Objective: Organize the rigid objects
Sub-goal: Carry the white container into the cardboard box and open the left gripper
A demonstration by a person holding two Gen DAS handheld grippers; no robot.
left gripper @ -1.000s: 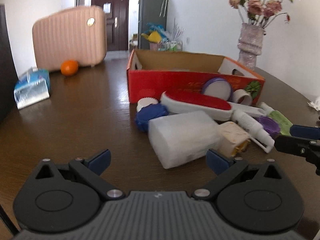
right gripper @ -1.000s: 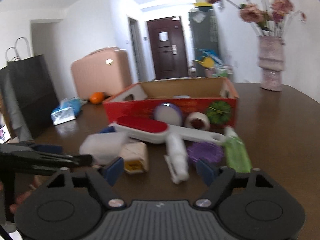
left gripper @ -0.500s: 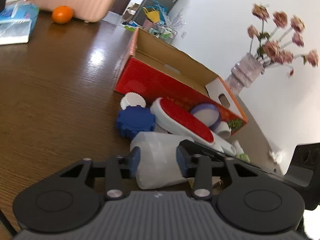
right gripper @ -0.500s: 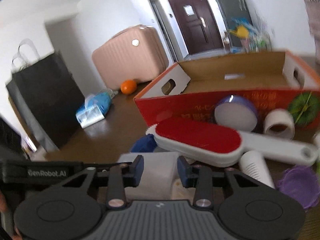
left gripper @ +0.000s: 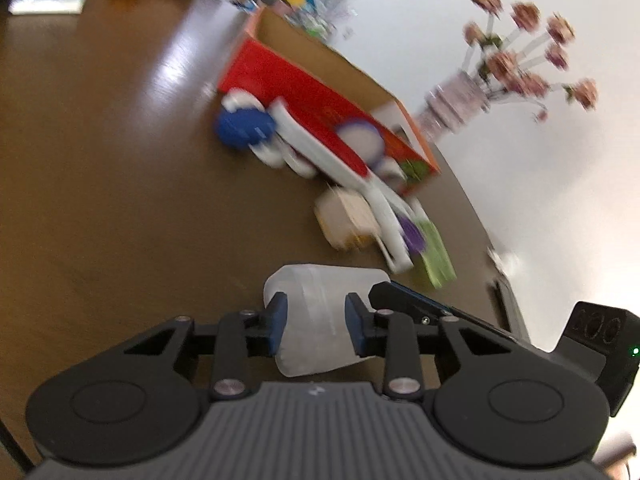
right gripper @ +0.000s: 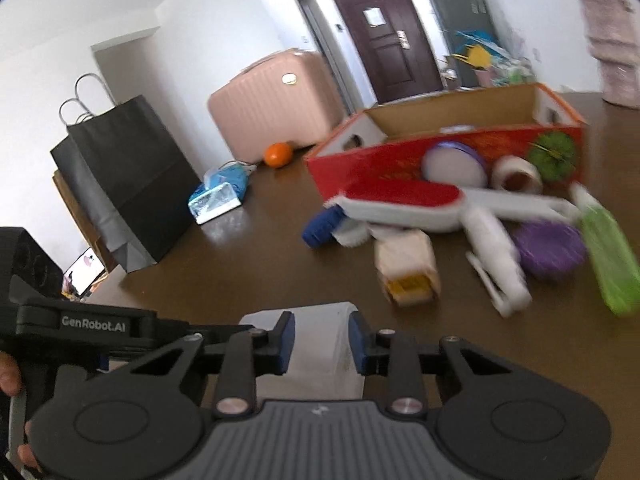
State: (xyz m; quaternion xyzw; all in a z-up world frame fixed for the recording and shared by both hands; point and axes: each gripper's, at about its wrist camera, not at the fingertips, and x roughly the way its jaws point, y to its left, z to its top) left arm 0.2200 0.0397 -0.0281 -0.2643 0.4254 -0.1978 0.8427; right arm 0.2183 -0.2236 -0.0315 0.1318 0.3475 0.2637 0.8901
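Left wrist view: I have the left tongs (left gripper: 313, 325) clenched on the translucent white plastic container (left gripper: 320, 312), lifted clear of the table (left gripper: 120, 200), well short of the red cardboard box (left gripper: 320, 92). Right tongs (right gripper: 321, 340) have just been closing and grip its other end. It looks light, smooth, slightly yielding; hold mid-body.

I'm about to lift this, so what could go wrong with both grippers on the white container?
Both the left gripper and right gripper pinch one translucent white container; its soft-looking walls may buckle or slip. If the hands move unevenly, it could twist free. The cluttered pile ahead could get knocked.
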